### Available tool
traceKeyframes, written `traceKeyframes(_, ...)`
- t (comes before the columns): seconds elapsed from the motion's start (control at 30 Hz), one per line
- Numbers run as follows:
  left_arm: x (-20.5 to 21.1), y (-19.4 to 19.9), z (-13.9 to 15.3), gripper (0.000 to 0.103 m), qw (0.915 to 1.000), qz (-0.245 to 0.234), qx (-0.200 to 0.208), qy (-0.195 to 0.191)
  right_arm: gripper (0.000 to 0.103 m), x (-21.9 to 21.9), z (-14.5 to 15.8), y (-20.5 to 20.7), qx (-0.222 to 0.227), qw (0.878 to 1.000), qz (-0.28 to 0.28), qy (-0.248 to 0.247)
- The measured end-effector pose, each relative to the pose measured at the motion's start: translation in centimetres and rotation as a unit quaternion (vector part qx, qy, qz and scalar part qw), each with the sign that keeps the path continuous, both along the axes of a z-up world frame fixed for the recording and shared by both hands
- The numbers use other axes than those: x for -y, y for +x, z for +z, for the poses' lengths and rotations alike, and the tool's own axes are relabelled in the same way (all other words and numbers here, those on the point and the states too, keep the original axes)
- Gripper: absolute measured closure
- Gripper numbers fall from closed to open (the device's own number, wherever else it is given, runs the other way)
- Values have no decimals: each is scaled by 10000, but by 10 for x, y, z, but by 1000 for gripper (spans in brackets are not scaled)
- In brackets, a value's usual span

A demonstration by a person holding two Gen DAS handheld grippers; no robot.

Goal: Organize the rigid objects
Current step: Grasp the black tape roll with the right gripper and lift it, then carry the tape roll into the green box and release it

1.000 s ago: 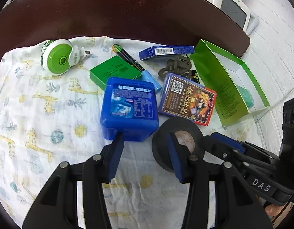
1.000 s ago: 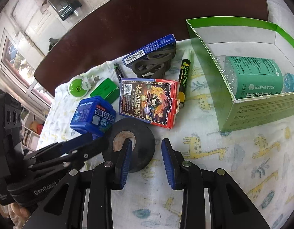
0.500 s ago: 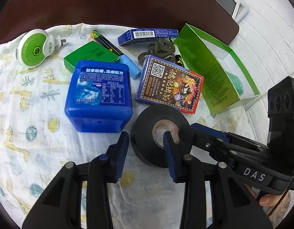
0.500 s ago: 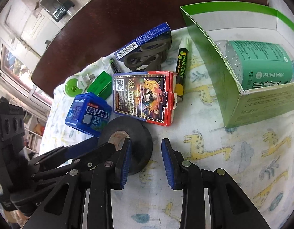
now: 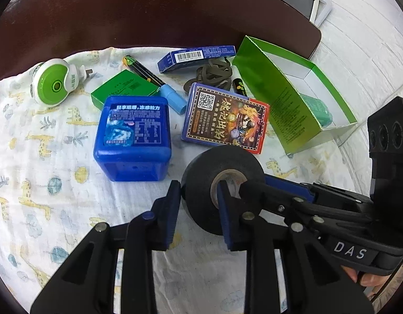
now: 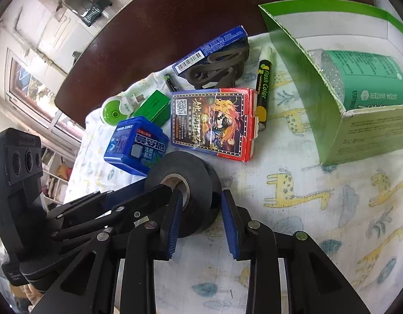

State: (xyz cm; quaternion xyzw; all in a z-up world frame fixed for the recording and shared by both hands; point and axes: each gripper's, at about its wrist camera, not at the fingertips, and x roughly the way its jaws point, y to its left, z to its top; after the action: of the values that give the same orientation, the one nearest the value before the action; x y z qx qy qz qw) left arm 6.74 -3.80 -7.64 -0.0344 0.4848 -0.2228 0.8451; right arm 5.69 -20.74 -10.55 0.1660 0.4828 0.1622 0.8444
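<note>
Tape roll (image 5: 201, 183), black, near edge of the giraffe-print cloth (image 5: 44, 183), just in front of the blue tub (image 5: 133, 136) and the printed card box (image 5: 225, 120). A second ago it lay flat on the cloth. Now it is tipped up on its edge, core hole facing the left wrist camera.

Left gripper (image 5: 199, 204): jaws closing, much narrower than a second ago. One finger is outside the roll's wall and the other is inside the core. The pads look to be touching the wall on both sides, so I read this as a pinch.

Right gripper (image 6: 200, 204): gap about as narrow as before. The raised roll now stands between its fingers, one on the core face and one by the back face. Cannot tell whether these pads press or only flank it.

The grippers have come in from opposite sides and crowd each other at the core.

Farther out: yellow marker (image 6: 264, 86) beside the card box. Green carton (image 5: 285, 104), open-topped, off to the right and well apart from the roll, with a green-labelled bottle (image 6: 369, 81) lying inside. Dark table (image 5: 149, 13) beyond the cloth.

Judgement: the roll is the piece in hand and is not yet clear of the cloth. With the bottle already in it, the carton looks the likely place for the loose pieces. One gripper probably has to give way before a clean lift.
</note>
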Motion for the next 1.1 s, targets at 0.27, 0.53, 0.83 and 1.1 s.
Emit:
traceKeyframes(0.27, 11, -12, 34, 78, 9988, -154, 447, 89, 69, 5, 29, -12, 436, 9990, 1, 16)
traceKeyframes(0.53, 49, -10, 68, 78, 9944, -502, 909, 189, 69, 41, 61, -23, 972, 9948, -281, 86)
traceKeyframes(0.83, 117, 13, 85, 78, 9899, -926, 1060, 151, 69, 106, 82, -16, 1345, 9876, -803, 103)
traceKeyframes(1.1, 157, 45, 82, 78, 9891, -1099, 961, 192, 69, 149, 85, 9, 1425, 9843, -1034, 139)
